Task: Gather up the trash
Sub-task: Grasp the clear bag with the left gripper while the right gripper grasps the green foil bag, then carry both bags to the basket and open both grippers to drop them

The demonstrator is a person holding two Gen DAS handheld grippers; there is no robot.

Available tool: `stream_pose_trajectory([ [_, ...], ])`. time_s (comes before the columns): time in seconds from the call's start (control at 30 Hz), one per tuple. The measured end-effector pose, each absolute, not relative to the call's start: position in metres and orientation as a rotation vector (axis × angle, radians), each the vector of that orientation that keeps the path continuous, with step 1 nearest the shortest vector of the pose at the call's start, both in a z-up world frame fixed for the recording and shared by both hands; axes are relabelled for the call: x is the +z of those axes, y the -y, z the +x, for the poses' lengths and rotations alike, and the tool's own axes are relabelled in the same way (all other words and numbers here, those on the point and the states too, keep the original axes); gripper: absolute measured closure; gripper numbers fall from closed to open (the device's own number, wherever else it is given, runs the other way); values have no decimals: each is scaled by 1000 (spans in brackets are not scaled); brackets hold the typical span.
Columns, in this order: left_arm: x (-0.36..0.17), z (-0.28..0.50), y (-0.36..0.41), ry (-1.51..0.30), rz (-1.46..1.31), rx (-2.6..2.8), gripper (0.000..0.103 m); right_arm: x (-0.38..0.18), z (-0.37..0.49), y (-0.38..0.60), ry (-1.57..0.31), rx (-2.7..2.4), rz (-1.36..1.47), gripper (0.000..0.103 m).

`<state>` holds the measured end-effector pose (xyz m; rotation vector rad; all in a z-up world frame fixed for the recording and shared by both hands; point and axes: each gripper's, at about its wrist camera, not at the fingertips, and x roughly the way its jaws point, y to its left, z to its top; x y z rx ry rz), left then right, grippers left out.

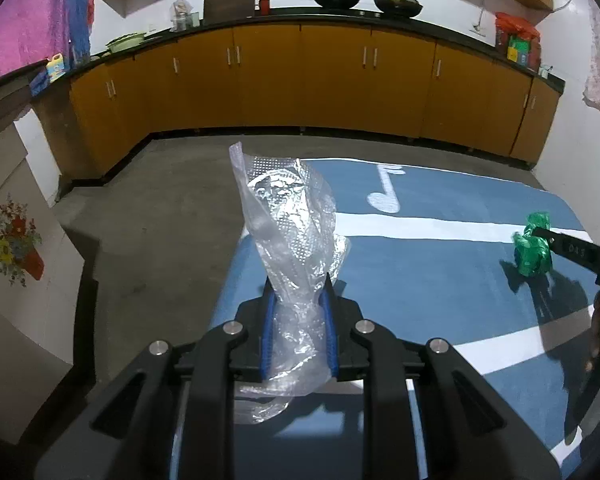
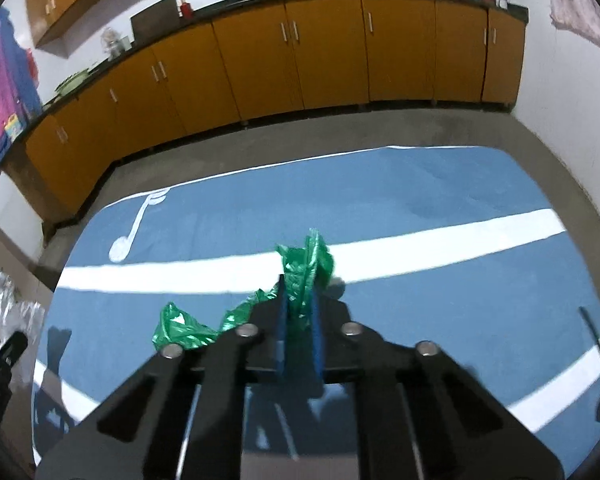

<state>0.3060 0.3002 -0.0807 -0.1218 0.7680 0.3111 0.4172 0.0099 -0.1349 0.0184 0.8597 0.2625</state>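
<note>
Left gripper (image 1: 299, 292): my pads are closed on the clear plastic bag (image 1: 290, 232), pinched low at its crumpled neck so the rest stands up ahead of the fingers and off the floor.
Clear plastic bag, tail: a loose fold hangs below the jaws toward the camera; I judge it slack, not caught.
Right gripper (image 2: 299, 300): clamped on the green plastic wrapper (image 2: 306, 266), which is squeezed between the blue pads.
Green plastic wrapper, lie: one tuft sticks up past the fingertips; a longer strip trails left, beside the gripper body.
Blue mat (image 2: 420, 288): with white stripes and a music note, it lies under both pieces; I cannot tell whether the green strip still rests on it.
Reason for hold: one scrap per hand, so both can be carried off together, I judge.
Hidden: no bin shows in either view.
Cut off: in the left view, only one dark finger of my right gripper reaches in from the edge.
Hard to make out: worktop clutter above the orange cabinets (image 1: 300, 80) is small; the right view is slightly blurred.
</note>
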Motion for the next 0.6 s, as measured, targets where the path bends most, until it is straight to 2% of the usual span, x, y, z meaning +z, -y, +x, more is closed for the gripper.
stream_pose_trajectory([
  [0.6,-23,268,-193,-692,-54,103,82,-57,278,128,-698,108,-27,97],
])
